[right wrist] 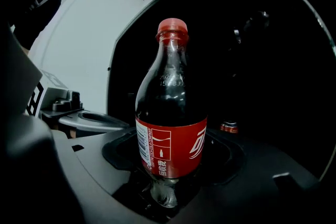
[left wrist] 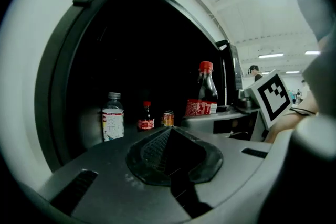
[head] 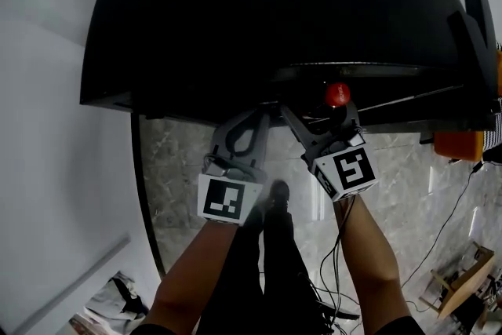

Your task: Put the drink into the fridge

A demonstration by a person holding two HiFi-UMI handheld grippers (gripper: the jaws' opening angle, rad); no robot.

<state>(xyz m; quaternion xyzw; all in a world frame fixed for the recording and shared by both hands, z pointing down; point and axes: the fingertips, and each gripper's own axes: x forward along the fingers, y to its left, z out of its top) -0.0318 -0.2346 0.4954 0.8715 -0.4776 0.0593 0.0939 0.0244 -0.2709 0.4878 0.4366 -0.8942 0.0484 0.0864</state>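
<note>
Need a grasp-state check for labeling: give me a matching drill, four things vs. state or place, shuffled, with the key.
Things:
1. large cola bottle
2. left claw
3. white-label bottle
4. small can

States or places:
A. shut, nothing between its jaws
B. leftmost of the drinks standing in the fridge, left gripper view
C. clamped in the right claw
D. just right of the small red-capped bottle

Pairs: 1-C, 2-A, 3-B, 4-D
</note>
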